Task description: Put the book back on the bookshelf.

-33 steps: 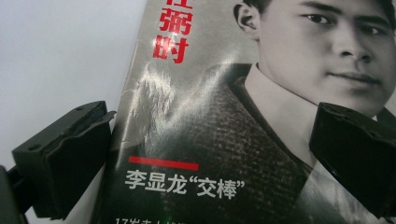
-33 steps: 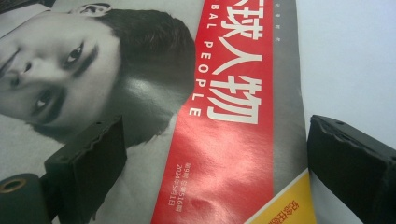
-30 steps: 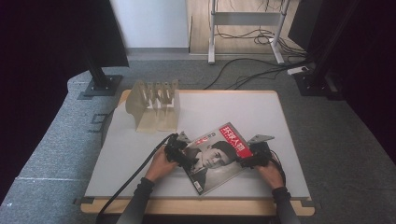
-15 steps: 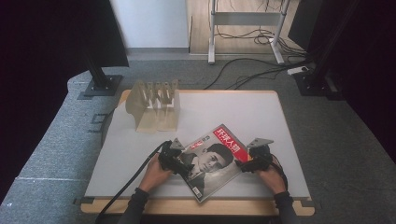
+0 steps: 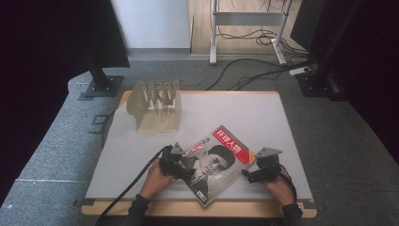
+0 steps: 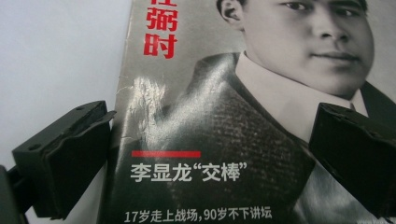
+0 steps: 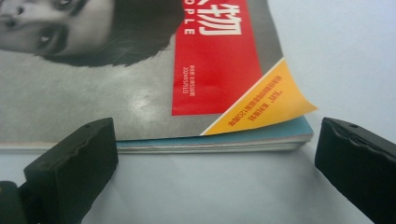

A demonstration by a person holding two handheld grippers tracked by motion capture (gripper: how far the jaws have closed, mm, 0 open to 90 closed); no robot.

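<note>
Two grippers are in my hands at the near edge of the white table [image 5: 263, 113], one on each side of a magazine [image 5: 214, 162]. The magazine lies flat toward the 6 o'clock side of the table, turned so its red title block points to about 1 o'clock. Its cover carries a black-and-white portrait, red and white Chinese lettering and a yellow corner flash.

My left gripper [image 5: 181, 168] sits at the magazine's 9 o'clock edge. In the left gripper view [image 6: 210, 158] its jaws stand wide apart, one over the bare table just off the creased spine edge, the other over the dark jacket on the cover; nothing is clamped between them. I cannot tell whether they touch the paper.

My right gripper [image 5: 251, 174] is at the magazine's 3 o'clock corner, just beside it. In the right gripper view [image 7: 212, 172] its jaws are also spread wide, with bare table between them and the edge of the magazine [image 7: 140, 84] just beyond. The yellow cover corner curls up a little above the stacked pages.

A pale wooden slotted rack [image 5: 155, 106] stands upright at about 10 o'clock on the table, well apart from the magazine.
</note>
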